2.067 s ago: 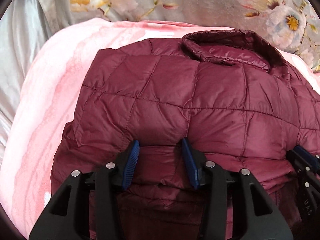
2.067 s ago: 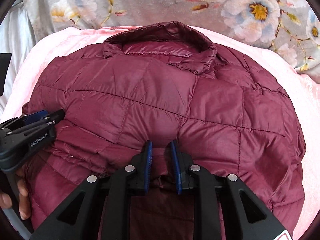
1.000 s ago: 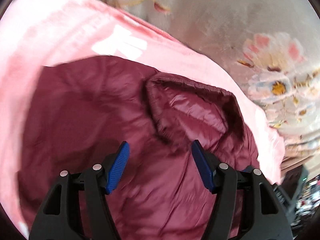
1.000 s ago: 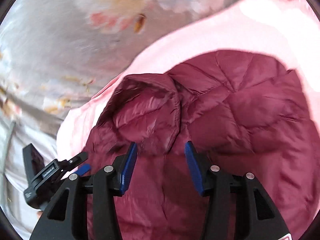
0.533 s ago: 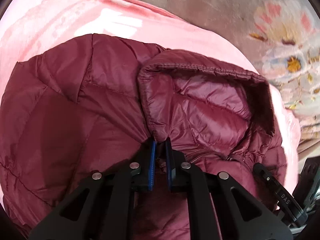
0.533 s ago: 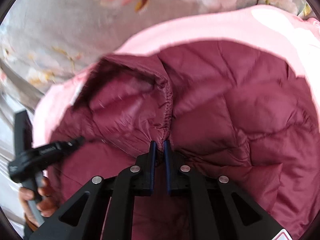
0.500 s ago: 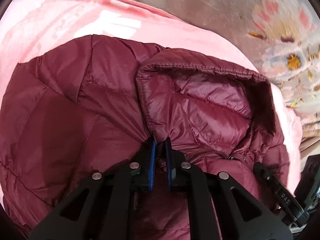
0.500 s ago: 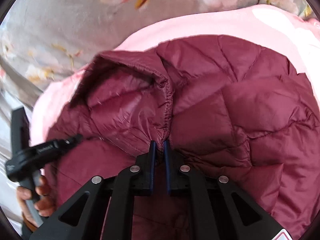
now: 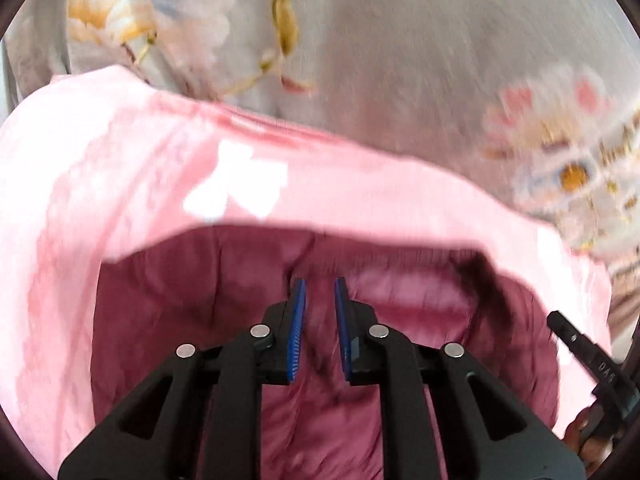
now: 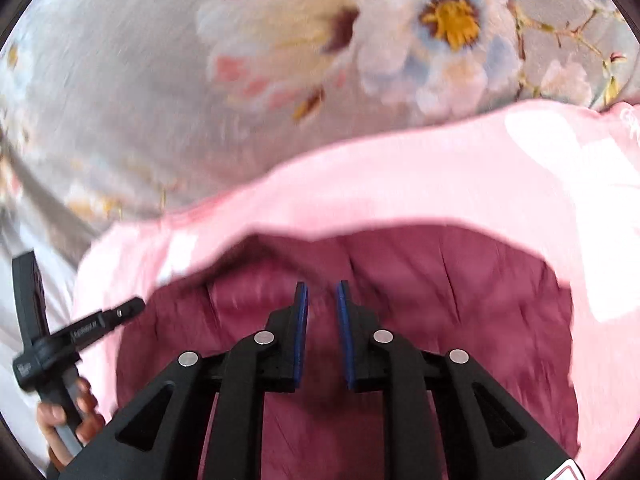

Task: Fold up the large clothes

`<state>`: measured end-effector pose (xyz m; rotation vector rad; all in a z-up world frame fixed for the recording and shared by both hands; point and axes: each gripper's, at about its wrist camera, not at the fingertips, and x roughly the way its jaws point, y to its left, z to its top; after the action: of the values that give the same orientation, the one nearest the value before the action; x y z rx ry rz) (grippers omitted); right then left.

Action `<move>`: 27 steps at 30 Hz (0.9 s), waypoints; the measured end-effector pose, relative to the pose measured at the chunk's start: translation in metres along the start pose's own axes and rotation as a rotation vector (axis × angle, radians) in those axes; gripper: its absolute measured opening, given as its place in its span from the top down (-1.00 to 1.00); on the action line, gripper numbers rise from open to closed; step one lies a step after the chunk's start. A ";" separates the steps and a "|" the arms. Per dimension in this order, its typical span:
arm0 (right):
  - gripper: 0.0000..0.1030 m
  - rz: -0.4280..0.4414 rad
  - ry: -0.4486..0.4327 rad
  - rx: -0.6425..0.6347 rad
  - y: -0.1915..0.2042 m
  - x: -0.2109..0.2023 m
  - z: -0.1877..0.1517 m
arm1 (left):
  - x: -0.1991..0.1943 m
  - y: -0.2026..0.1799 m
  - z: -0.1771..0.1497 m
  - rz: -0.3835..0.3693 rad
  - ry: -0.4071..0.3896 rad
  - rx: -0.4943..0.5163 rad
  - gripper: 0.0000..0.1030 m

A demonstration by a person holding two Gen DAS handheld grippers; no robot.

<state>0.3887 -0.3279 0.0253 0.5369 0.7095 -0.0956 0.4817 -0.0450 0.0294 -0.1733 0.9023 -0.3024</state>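
Note:
A maroon quilted puffer jacket (image 9: 168, 320) lies on a pink blanket (image 9: 100, 168); it also shows in the right wrist view (image 10: 460, 300). My left gripper (image 9: 320, 286) is shut on the left side of the jacket's collar, with fabric between the blue pads. My right gripper (image 10: 322, 290) is shut on the right side of the collar. Each view is blurred by motion. The right gripper's tip shows at the right edge of the left wrist view (image 9: 576, 340), and the left gripper with the hand holding it shows at the left of the right wrist view (image 10: 80, 328).
A grey floral blanket (image 10: 280, 60) lies beyond the pink blanket (image 10: 400, 184); it also shows in the left wrist view (image 9: 400, 60). White cloth (image 10: 24, 360) lies at the far left.
Both grippers, shut on the collar, have lifted or pulled it; the jacket now fills less of each view and more pink and floral blanket shows. Views are blurred.

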 end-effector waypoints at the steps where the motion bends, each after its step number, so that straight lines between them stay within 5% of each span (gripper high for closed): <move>1: 0.70 -0.003 0.001 0.004 0.003 0.005 0.005 | 0.008 -0.001 0.010 -0.015 0.015 -0.026 0.72; 7: 0.70 -0.073 0.164 -0.127 0.015 0.067 -0.010 | 0.068 -0.008 0.009 -0.053 0.177 -0.084 0.72; 12: 0.86 -0.167 0.162 -0.234 -0.002 0.071 -0.036 | 0.086 0.006 -0.024 0.002 0.217 0.017 0.72; 17: 0.91 -0.162 0.133 -0.251 -0.005 0.078 -0.042 | 0.086 0.009 -0.039 0.004 0.146 0.060 0.77; 27: 0.91 -0.193 0.085 -0.304 0.001 0.083 -0.047 | 0.087 -0.012 -0.058 0.132 0.003 0.203 0.78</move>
<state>0.4237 -0.2954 -0.0572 0.1819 0.8407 -0.1430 0.4843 -0.0861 -0.0673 0.0744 0.8762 -0.2693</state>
